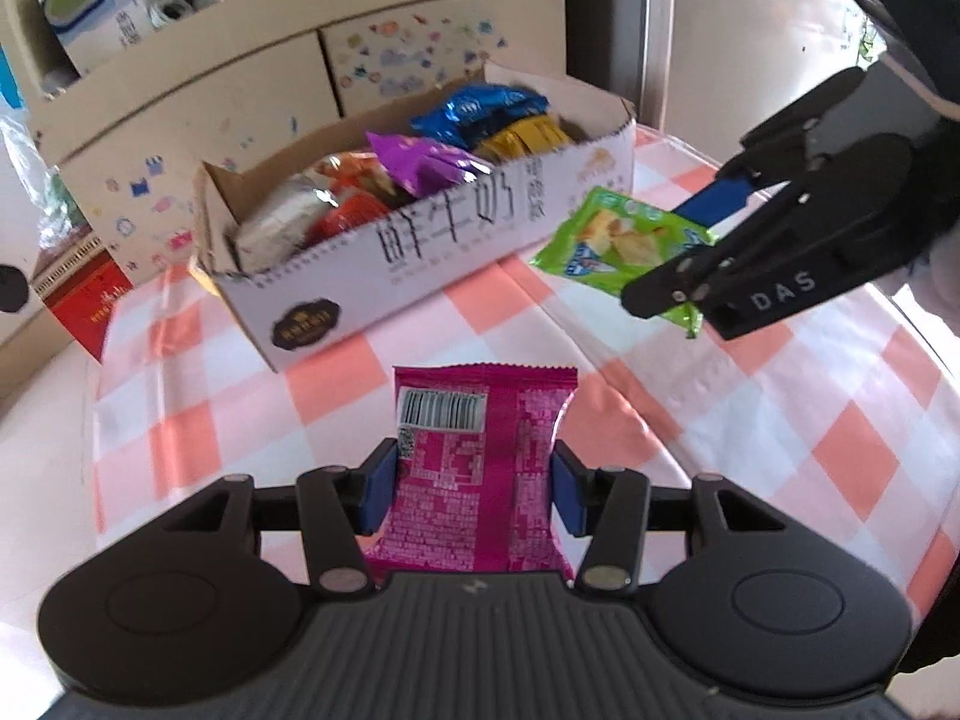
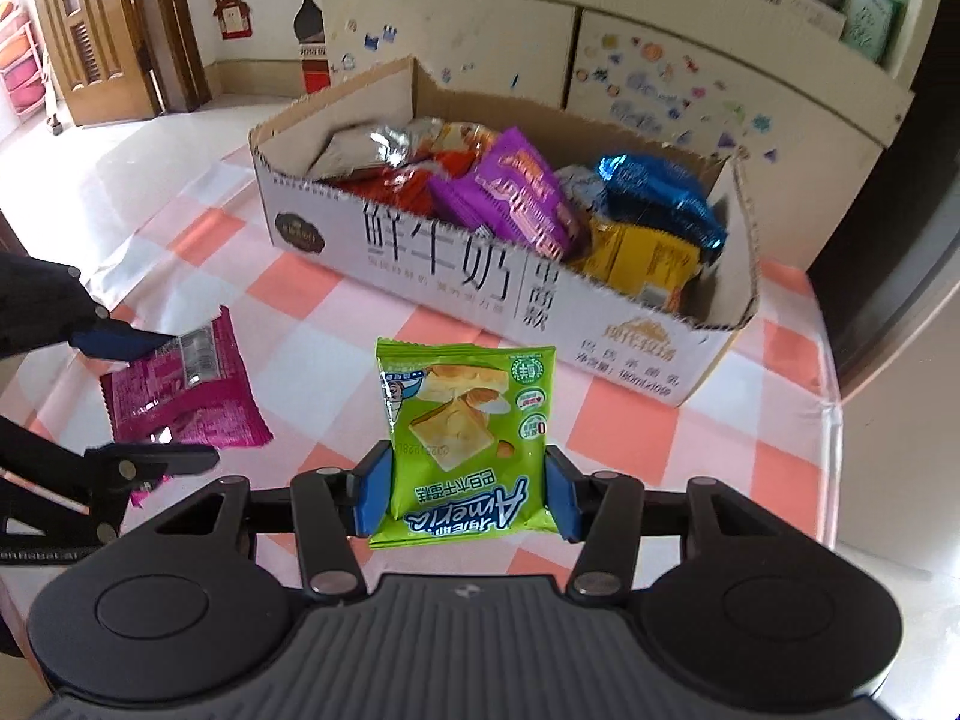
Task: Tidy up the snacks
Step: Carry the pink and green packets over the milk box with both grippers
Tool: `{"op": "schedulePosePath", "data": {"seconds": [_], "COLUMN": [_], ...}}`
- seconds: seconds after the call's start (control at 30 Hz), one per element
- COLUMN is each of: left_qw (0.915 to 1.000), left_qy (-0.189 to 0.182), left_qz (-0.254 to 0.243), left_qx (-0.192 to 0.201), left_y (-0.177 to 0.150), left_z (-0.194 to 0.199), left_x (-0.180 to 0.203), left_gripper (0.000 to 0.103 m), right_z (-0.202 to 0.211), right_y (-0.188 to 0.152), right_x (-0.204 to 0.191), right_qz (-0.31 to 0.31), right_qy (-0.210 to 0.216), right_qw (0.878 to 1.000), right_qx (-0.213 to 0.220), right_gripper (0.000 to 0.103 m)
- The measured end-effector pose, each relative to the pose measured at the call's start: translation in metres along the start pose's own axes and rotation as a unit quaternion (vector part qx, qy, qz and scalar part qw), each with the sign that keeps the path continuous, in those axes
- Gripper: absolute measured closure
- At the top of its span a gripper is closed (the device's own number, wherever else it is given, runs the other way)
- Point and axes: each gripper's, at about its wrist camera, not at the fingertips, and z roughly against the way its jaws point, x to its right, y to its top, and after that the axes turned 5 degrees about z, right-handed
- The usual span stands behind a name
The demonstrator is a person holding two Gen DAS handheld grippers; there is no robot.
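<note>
My left gripper (image 1: 474, 489) is shut on a magenta snack packet (image 1: 480, 456), held above the checked tablecloth in front of the cardboard box (image 1: 420, 258). My right gripper (image 2: 468, 495) is shut on a green snack packet (image 2: 465, 438), held above the table near the box's (image 2: 456, 282) front wall. The box holds several packets: silver, red, purple (image 2: 516, 192), blue (image 2: 660, 198) and yellow. The right gripper with the green packet (image 1: 624, 237) shows at the right of the left wrist view. The left gripper with the magenta packet (image 2: 186, 390) shows at the left of the right wrist view.
The table has a pink and white checked cloth (image 2: 630, 420). A cream cabinet with stickers (image 2: 660, 78) stands behind the box. A red carton (image 1: 84, 300) sits at the far left. A wooden door (image 2: 102, 30) is at the back left.
</note>
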Motion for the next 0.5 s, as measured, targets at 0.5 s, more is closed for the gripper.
{"op": "schedulePosePath", "data": {"seconds": [0.5], "left_qw": [0.9972], "left_qy": [0.042], "left_qz": [0.027], "left_qx": [0.055], "left_y": [0.028], "left_z": [0.029], "left_x": [-0.022], "left_gripper": [0.052], "right_z": [0.039], "right_y": [0.002], "right_x": [-0.010], "right_qz": [-0.016], "right_qy": [-0.028], "right_qw": [0.999], "right_qx": [0.042], "right_gripper": [0.044]}}
